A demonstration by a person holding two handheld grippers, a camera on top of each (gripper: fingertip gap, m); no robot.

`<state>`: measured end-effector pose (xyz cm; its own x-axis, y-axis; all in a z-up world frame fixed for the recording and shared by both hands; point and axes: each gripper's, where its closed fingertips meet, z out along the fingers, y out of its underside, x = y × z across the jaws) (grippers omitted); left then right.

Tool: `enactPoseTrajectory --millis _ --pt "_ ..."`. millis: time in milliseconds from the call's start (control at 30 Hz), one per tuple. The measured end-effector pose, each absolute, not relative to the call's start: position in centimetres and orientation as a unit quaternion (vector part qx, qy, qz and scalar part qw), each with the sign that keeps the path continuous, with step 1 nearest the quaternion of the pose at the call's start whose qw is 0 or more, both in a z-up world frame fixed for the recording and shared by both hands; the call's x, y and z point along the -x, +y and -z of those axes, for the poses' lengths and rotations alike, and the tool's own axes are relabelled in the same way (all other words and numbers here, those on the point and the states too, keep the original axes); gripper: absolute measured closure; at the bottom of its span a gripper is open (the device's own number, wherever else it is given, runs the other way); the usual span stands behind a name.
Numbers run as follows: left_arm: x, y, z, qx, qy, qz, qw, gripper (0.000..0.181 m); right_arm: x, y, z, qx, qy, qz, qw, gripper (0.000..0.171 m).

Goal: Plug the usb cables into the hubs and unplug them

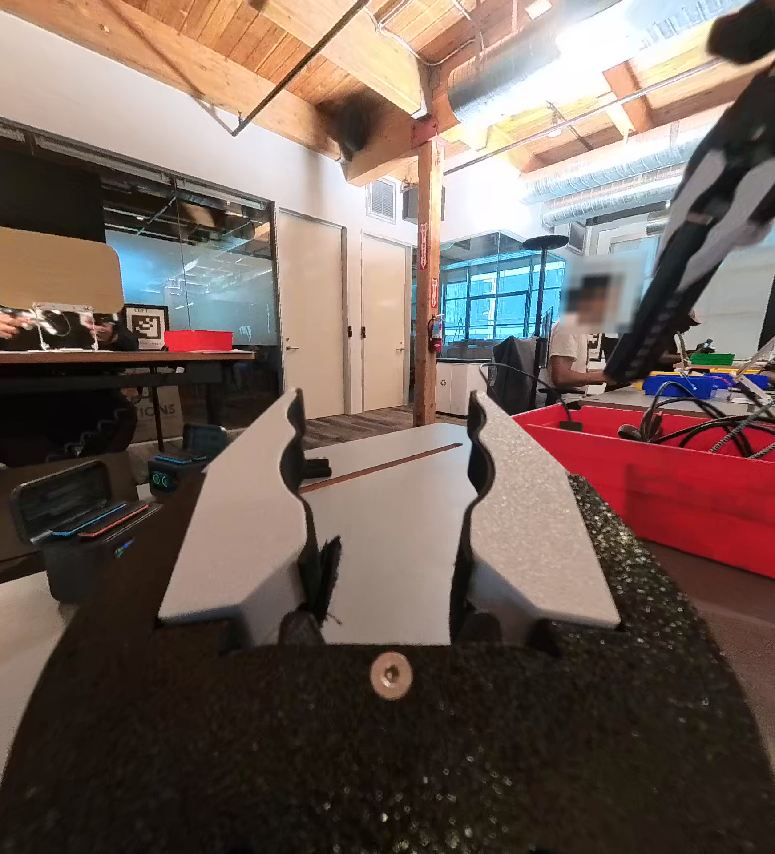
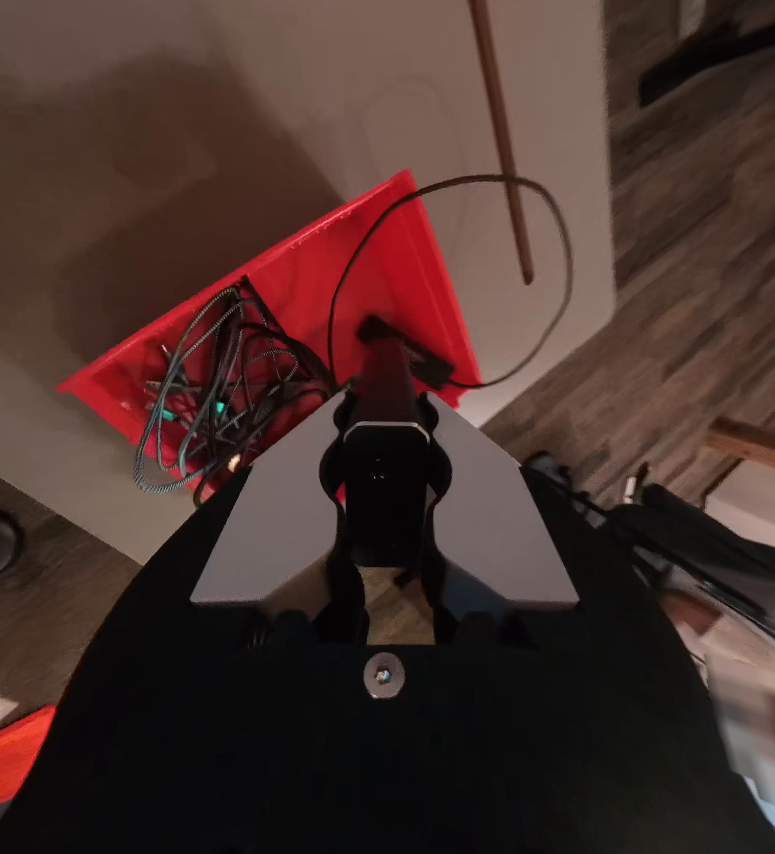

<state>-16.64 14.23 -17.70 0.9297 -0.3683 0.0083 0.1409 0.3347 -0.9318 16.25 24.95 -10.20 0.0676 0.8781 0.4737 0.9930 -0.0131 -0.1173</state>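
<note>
USB hub (image 2: 385,490), dark and slim, pinched lengthwise in right gripper (image 2: 384,406), raised above red bin (image 2: 427,286); thin black lead (image 2: 556,222) looping off its far end. Tangle of braided cables (image 2: 210,388) heaped in bin's other compartment. Left gripper (image 1: 385,416) spread wide, empty, over white tabletop (image 1: 385,545), bin to its right.

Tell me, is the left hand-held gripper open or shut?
Open. The left hand-held gripper has a wide gap between its grey fingers, with only the white table showing between them.
</note>
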Motion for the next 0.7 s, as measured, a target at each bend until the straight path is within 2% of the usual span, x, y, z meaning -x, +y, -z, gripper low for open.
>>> enactPoseTrajectory --millis 167,367,533,700 --pt "16.8 14.7 18.4 0.567 0.096 0.169 0.8 0.113 -14.0 27.5 18.0 0.743 -0.65 0.021 0.159 0.144" --pt "16.5 15.1 19.0 0.579 0.101 0.171 0.791 0.114 -13.4 30.5 23.0 0.785 -0.609 -0.038 0.108 0.144" --pt "16.5 15.5 19.4 0.587 0.104 0.172 0.784 0.116 -14.3 34.3 24.3 0.825 -0.549 -0.035 0.132 0.14" --pt "16.6 15.7 19.7 0.592 0.102 0.173 0.78 0.116 -15.7 37.3 24.1 0.851 -0.495 -0.016 0.175 0.123"
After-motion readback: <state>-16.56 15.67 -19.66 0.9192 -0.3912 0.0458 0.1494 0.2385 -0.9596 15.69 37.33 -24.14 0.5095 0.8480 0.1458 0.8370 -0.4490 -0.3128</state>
